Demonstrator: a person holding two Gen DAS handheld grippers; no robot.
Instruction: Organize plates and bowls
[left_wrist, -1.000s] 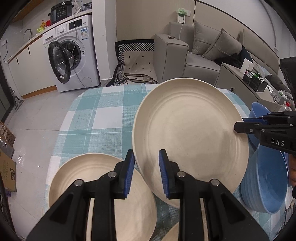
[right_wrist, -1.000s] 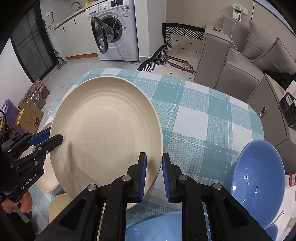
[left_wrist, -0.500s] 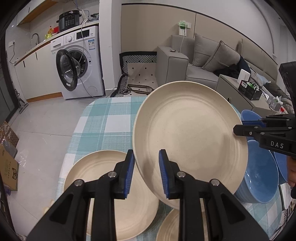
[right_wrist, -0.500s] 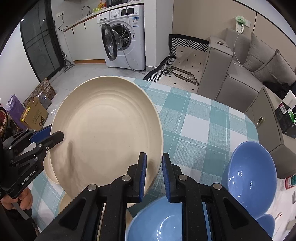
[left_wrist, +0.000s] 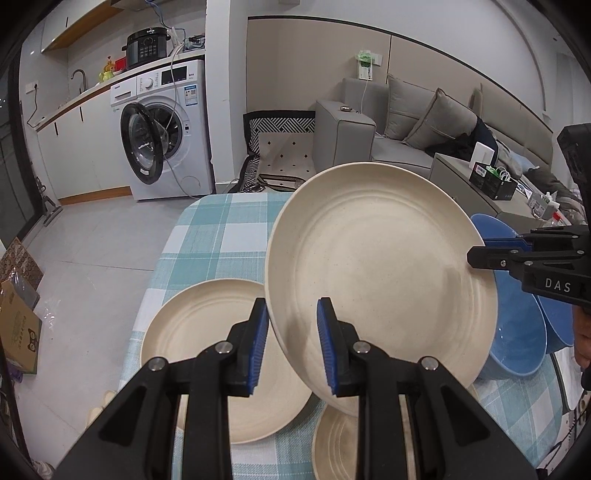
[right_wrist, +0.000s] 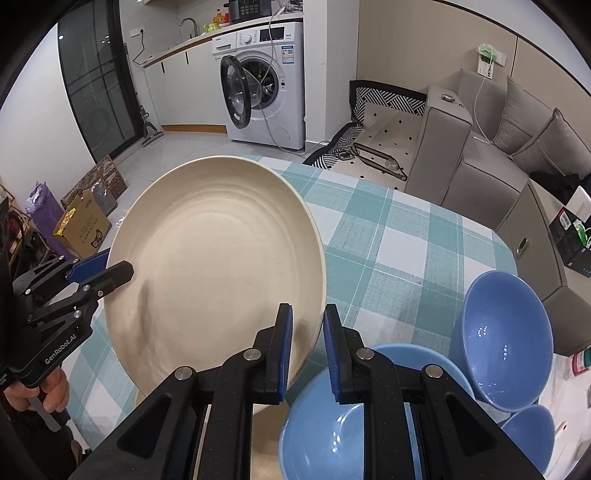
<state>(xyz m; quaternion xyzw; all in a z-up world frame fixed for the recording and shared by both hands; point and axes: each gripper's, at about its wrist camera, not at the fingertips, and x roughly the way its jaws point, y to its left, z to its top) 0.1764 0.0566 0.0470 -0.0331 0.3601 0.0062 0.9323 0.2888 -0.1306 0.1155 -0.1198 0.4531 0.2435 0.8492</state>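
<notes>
Your left gripper (left_wrist: 291, 345) is clamped on the near-left rim of the big cream plate (left_wrist: 376, 266), blue pads pressing either side of the edge, and your right gripper (right_wrist: 307, 345) is clamped on the same plate's opposite rim, its pads closed hard against the edge. Between the two you hold that plate tilted, clear of the checked tablecloth (right_wrist: 399, 251), its upper face turned toward both cameras. In the left view your right gripper's black fingers reach in from the right edge and meet the plate's rim; in the right view your left gripper comes in from the left, with your hand (right_wrist: 51, 387) wrapped on its handle below. Beneath the raised plate a second cream plate (left_wrist: 207, 354) lies flat on the cloth to the left, and a third cream plate (left_wrist: 340, 439) shows partly at the bottom, under your left gripper's right finger. To your right sit the blue bowls: one large blue bowl (right_wrist: 328, 435) just beside the held plate, another blue bowl (right_wrist: 506, 339) further right, tipped on its side, and a small blue bowl (right_wrist: 532, 432) below it. Beyond the table stand a washing machine (left_wrist: 166, 129) with its door open and a grey sofa (left_wrist: 417, 125).
</notes>
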